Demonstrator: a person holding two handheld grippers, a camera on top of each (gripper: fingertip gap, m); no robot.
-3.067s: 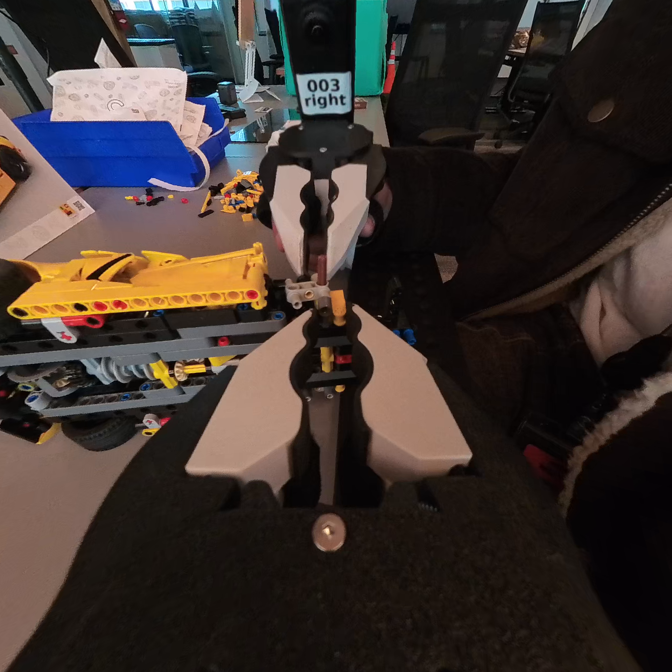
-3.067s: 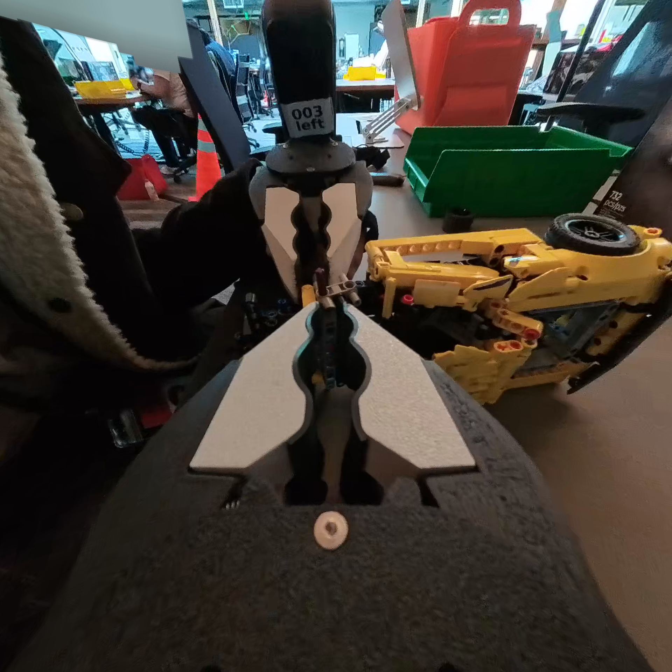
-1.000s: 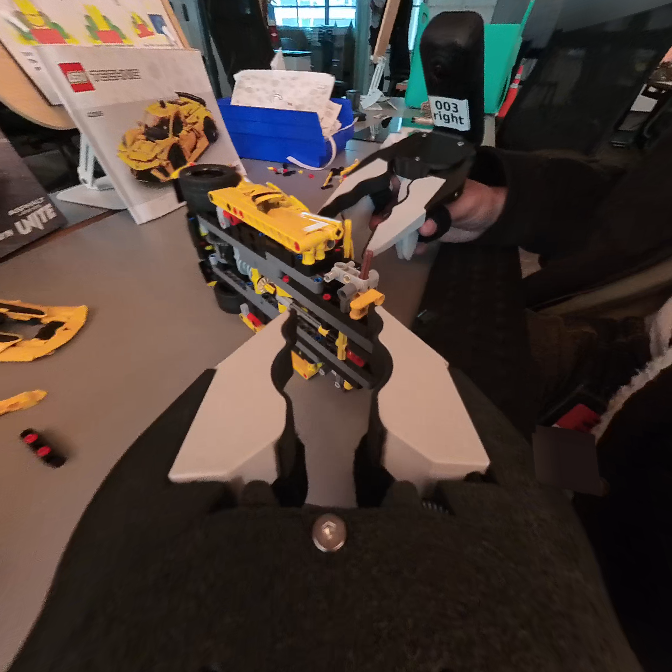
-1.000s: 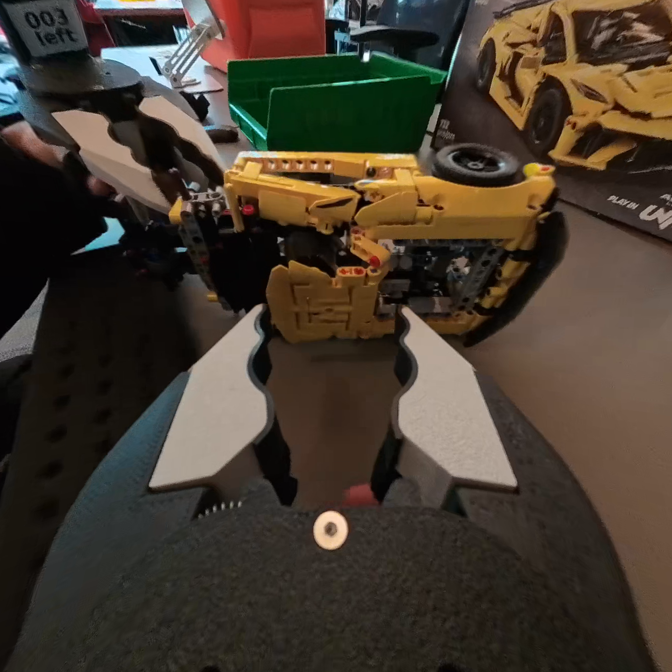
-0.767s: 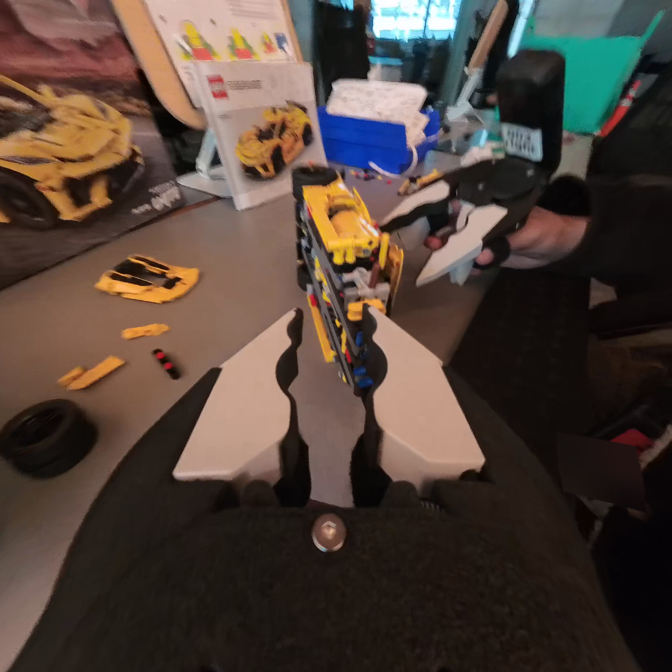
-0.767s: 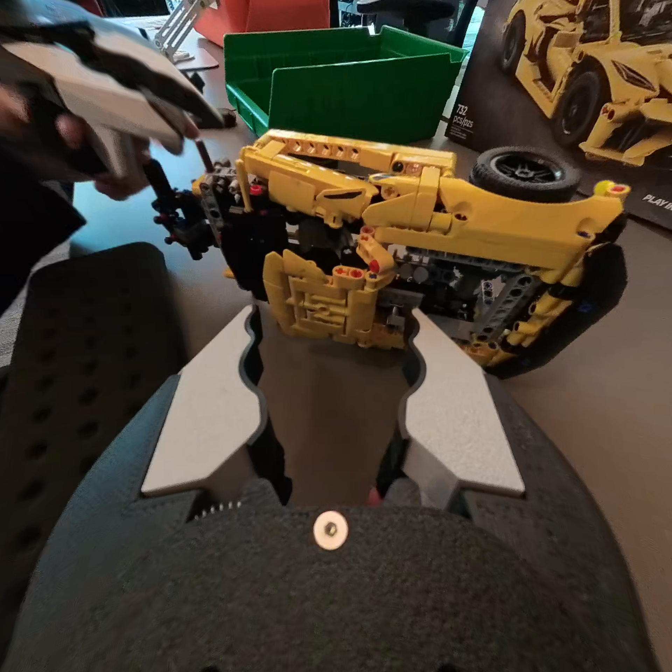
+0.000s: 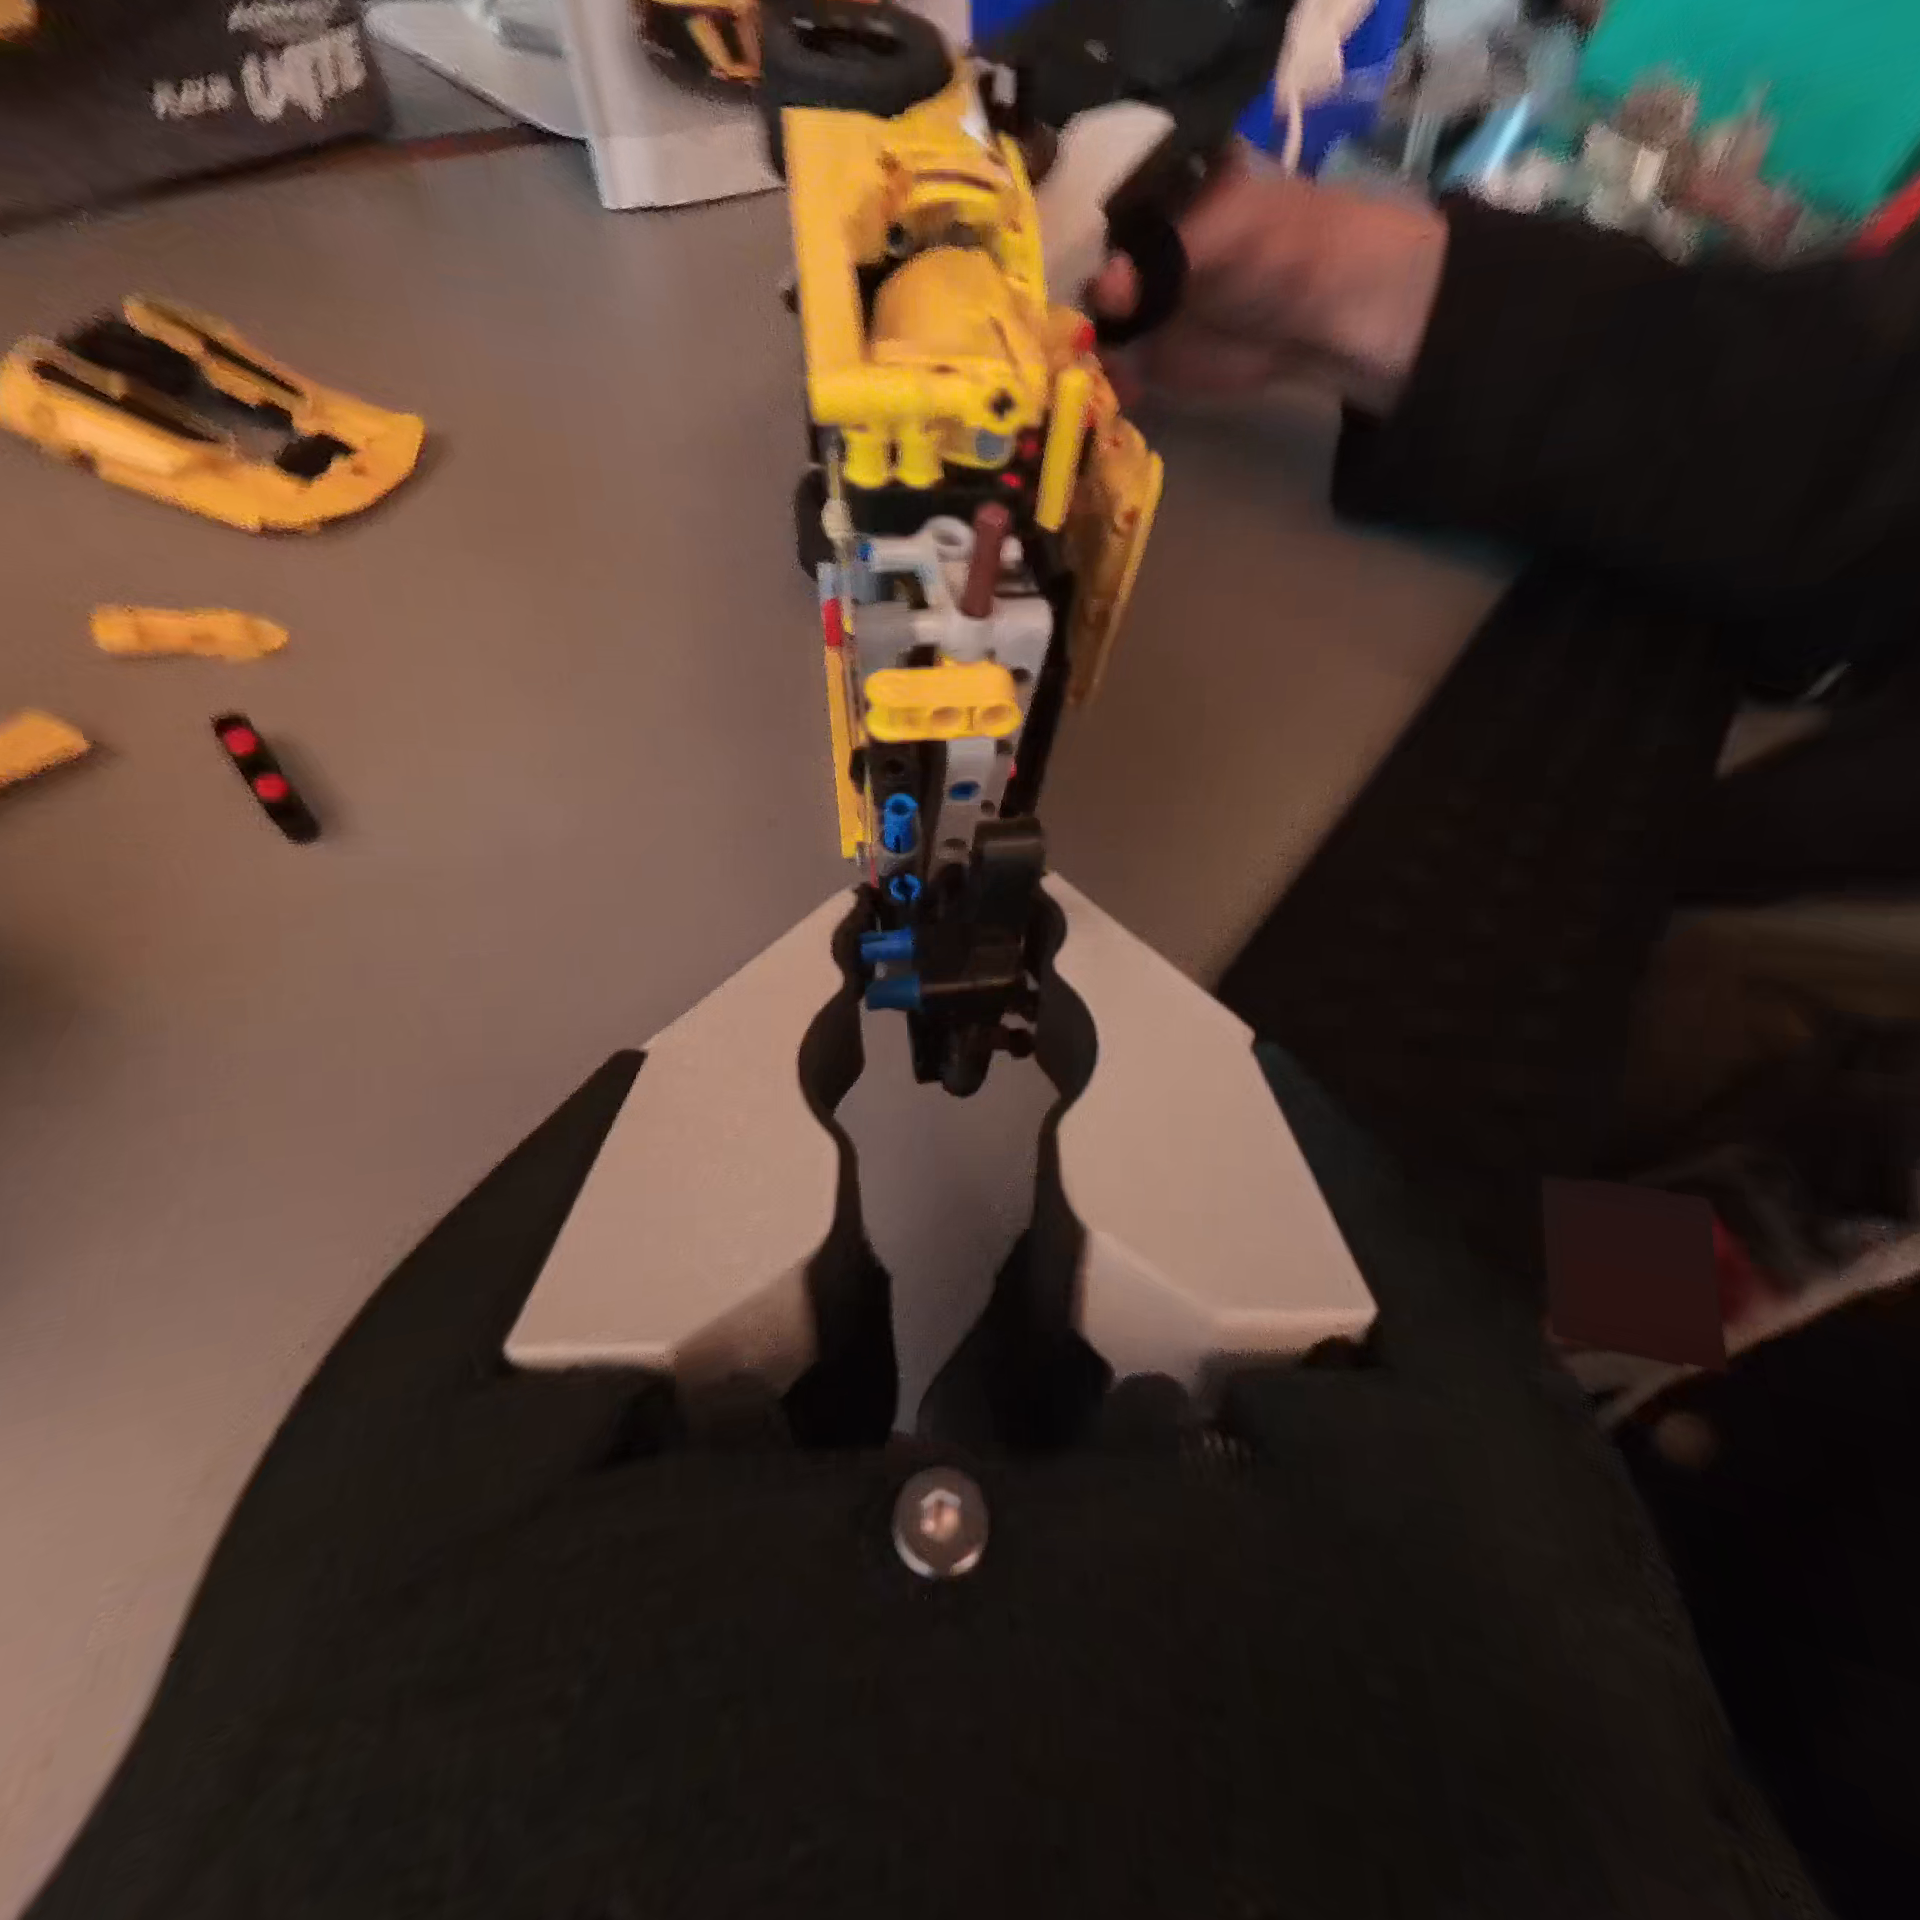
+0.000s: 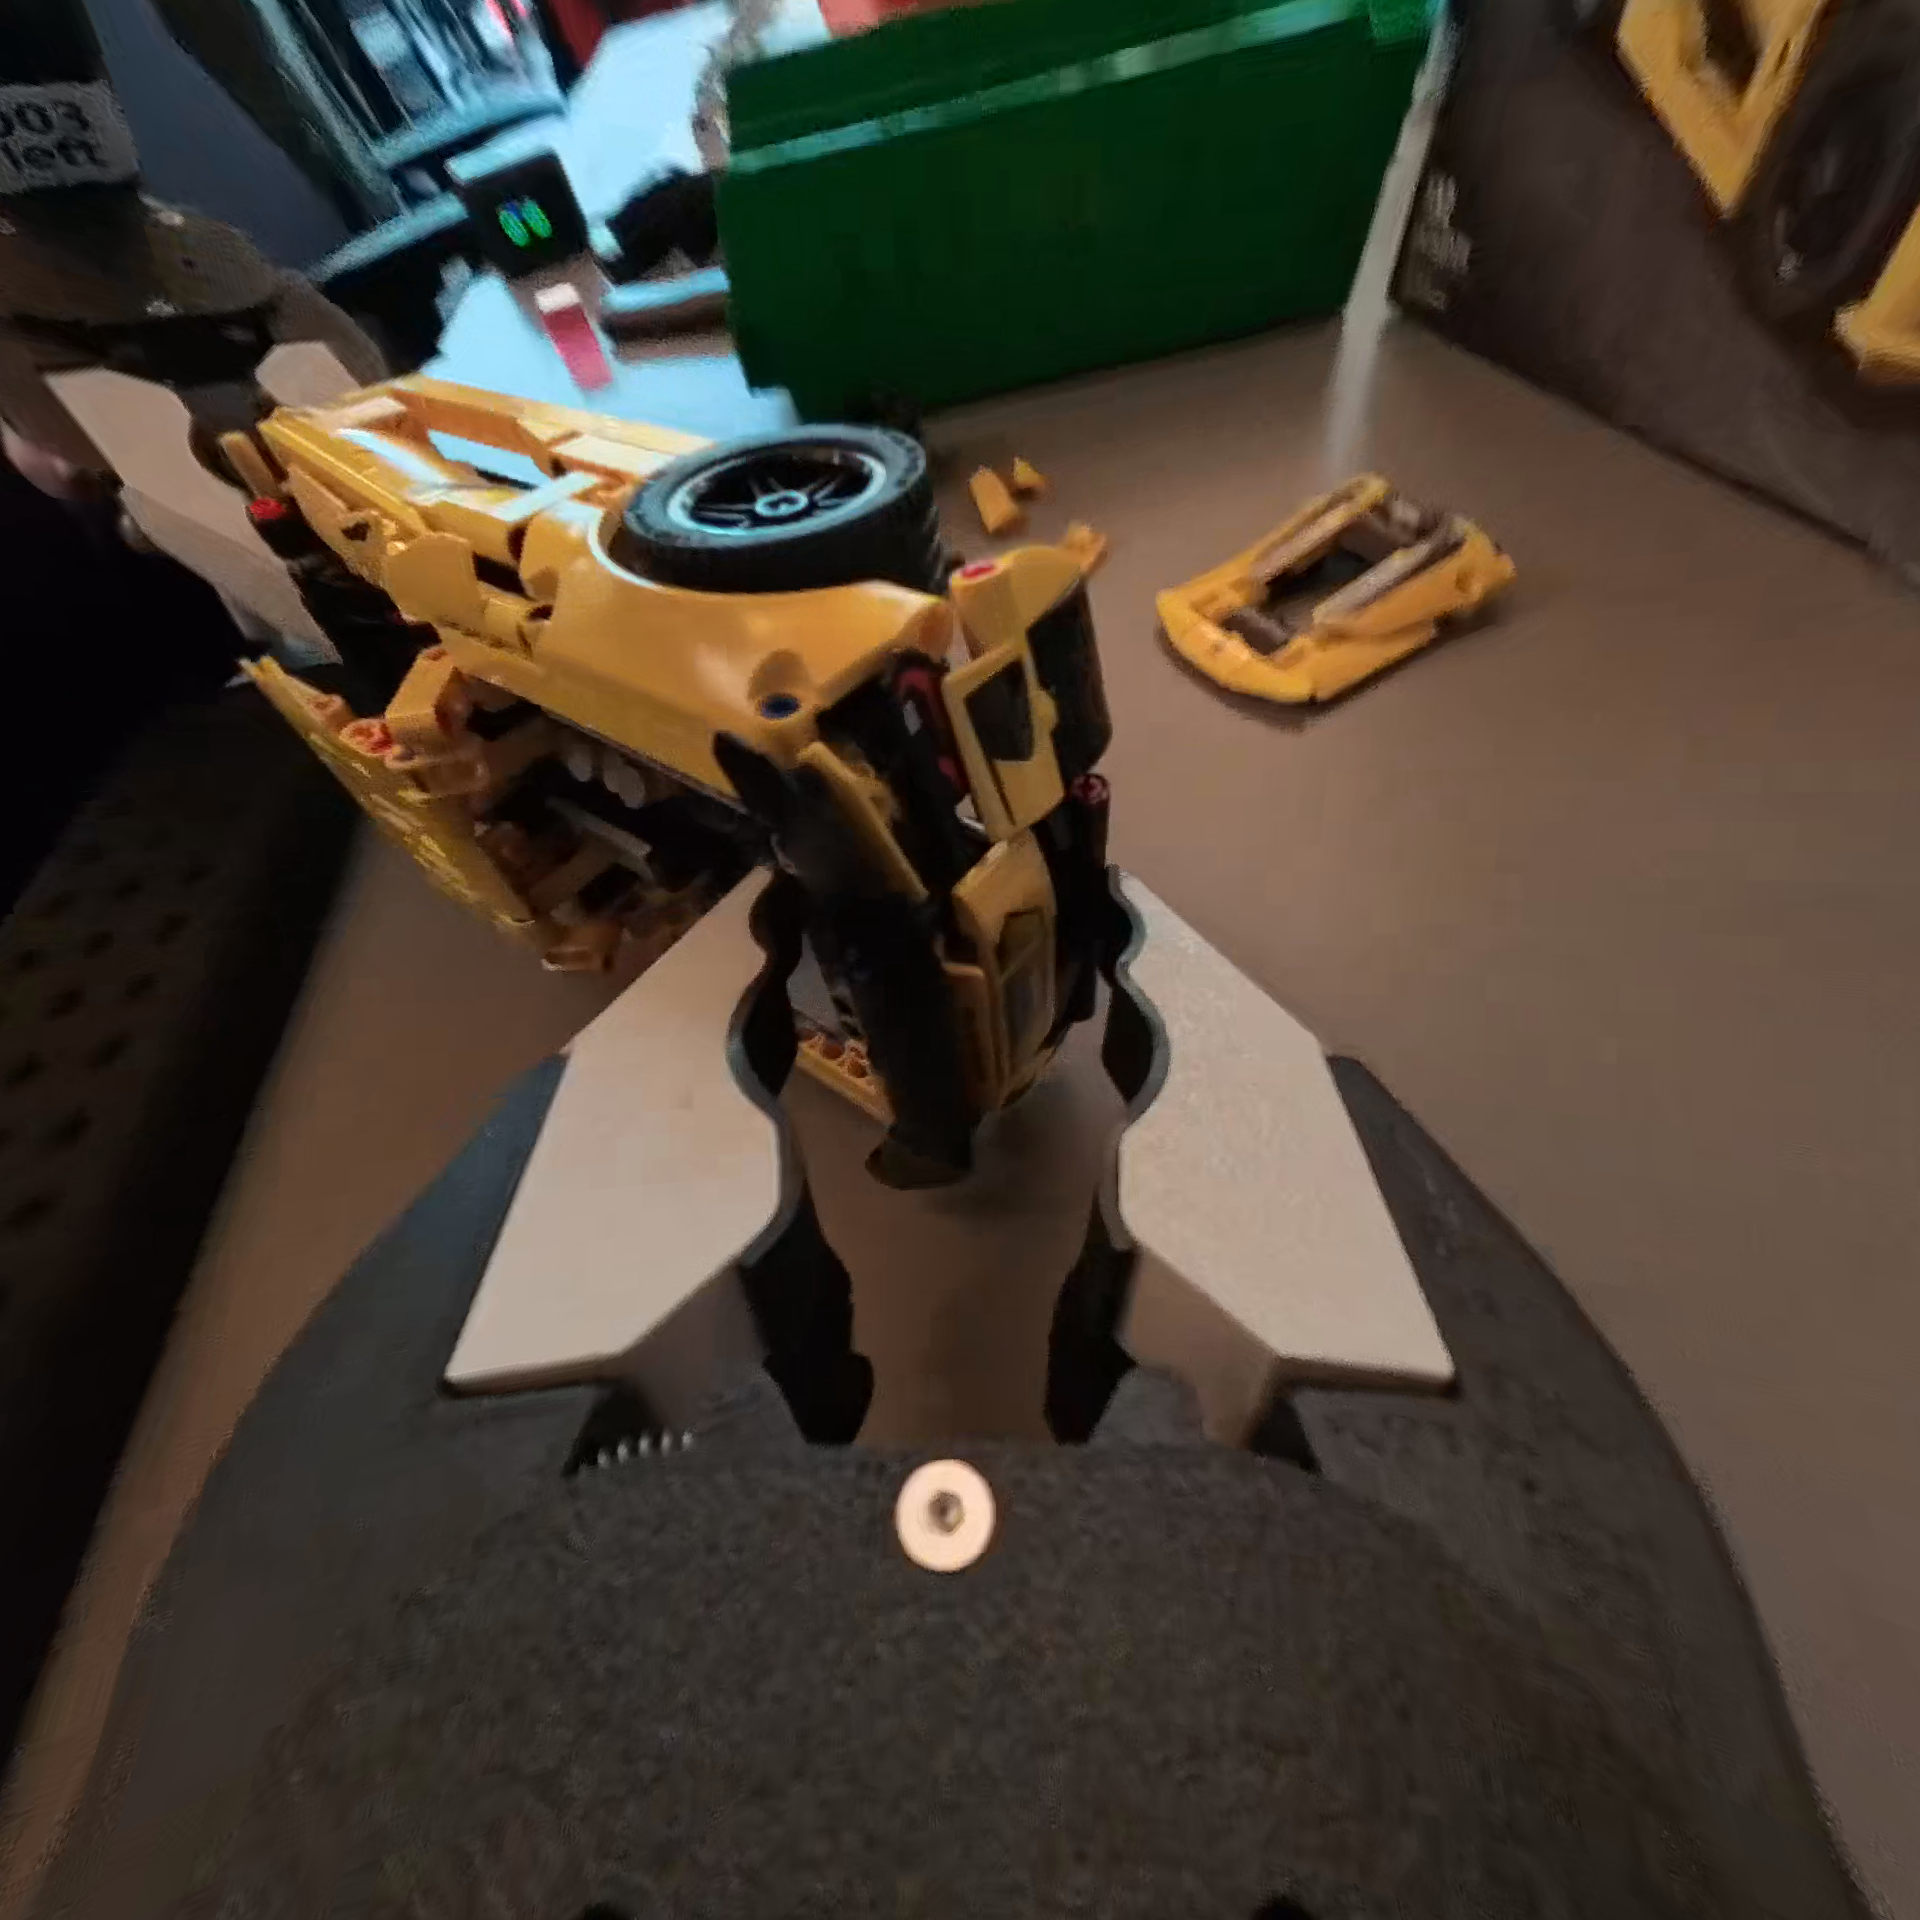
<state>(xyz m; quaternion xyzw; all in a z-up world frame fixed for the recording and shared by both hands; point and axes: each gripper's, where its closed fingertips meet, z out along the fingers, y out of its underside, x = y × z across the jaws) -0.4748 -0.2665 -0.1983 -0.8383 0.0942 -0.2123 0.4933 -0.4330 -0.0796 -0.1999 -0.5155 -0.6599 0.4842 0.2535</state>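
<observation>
Left wrist view: yellow brick-built car (image 7: 925,343) lies on its side on the grey tabletop (image 7: 499,935), long axis running straight away from the lens. Near end — dark frame with blue pins — sits between the fingertips of the left hand-held gripper (image 7: 948,940), jaws narrowed onto it, pinching that end. A loose tyre-bearing wheel (image 7: 852,47) marks the far end of the car. Left of the car, going left to right on the tabletop: a yellow body panel (image 7: 208,416), small yellow bits, a short black piece with red studs (image 7: 265,774). Right of the car, a person's hand (image 7: 1288,281) grips the other tool; picture blurred there.

Right wrist view: same car (image 8: 665,665) seen from its other end, on its side, long axis slanting from upper left down to centre. Right hand-held gripper (image 8: 940,930) is spread, its fingertips straddling the near end of the car; contact cannot be made out. Wheel (image 8: 779,509) faces upward. Left hand-held gripper (image 8: 223,436) is at the car's far end. Behind — green bin (image 8: 1039,197). Right of the car, the yellow panel (image 8: 1340,603) lies well apart.
</observation>
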